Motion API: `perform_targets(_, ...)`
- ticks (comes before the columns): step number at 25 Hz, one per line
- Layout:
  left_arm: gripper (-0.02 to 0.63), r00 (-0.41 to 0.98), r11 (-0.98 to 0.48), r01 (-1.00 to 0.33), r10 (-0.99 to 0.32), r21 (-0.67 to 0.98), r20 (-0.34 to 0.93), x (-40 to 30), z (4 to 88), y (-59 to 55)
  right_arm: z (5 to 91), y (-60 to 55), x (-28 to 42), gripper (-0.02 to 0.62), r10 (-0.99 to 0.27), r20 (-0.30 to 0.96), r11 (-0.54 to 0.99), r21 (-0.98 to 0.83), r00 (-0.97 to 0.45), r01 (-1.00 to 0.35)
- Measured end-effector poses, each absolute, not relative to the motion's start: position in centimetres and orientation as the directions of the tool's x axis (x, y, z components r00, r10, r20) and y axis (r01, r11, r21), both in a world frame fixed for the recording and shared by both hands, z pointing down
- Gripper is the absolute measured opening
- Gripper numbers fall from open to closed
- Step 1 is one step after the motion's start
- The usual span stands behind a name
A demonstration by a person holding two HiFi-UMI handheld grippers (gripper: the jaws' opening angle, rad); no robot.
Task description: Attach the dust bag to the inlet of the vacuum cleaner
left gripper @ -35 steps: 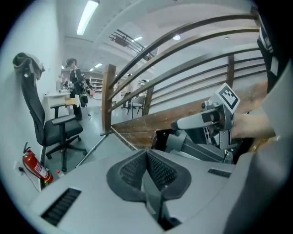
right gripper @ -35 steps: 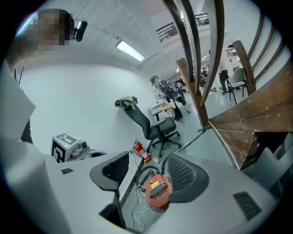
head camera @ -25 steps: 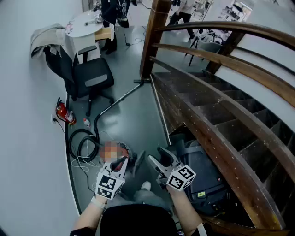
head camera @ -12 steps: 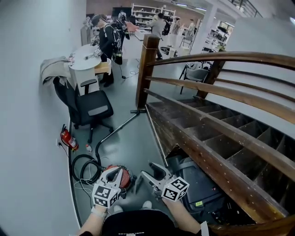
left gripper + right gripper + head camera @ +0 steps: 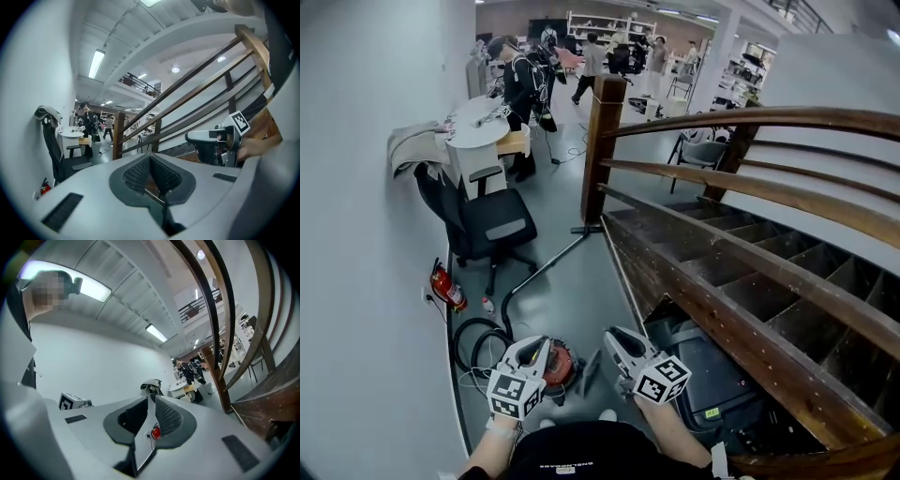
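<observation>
Head view: bright, even, cool light from overhead, and no hard shadows on the white wall [image 5: 366,309]. The floor [image 5: 572,272] throws back a soft sheen. The darkest patch sits under the stairs [image 5: 750,291], lower right, where detail sinks into shadow. The far hall reads bright, a touch washed out. The handrail [image 5: 769,117] bows with the wide lens. Over to the left gripper view: a round fisheye picture with black corners and a glowing ceiling strip light [image 5: 97,63], crisp in the middle, stretched at the rim. Right gripper view: same black ring, a strip light [image 5: 93,288] blown out to glare top left, and rails [image 5: 211,319] bent into arcs.
</observation>
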State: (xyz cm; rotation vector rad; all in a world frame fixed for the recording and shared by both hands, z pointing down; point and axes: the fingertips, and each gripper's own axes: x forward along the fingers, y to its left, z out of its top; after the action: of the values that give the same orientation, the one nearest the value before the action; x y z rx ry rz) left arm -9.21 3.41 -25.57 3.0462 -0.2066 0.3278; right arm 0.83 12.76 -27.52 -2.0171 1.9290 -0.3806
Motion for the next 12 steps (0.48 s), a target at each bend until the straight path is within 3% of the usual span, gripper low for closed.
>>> perform_targets(12, 0.014, 0.973, -0.99, -0.13, -0.117, 0.052, 0.199, -8.2, -26.5, 3.3, -27.6, 12.5, 1.0, 0.071, -0.999, 0.001, -0.047, -0.348, 0.05, -0.936)
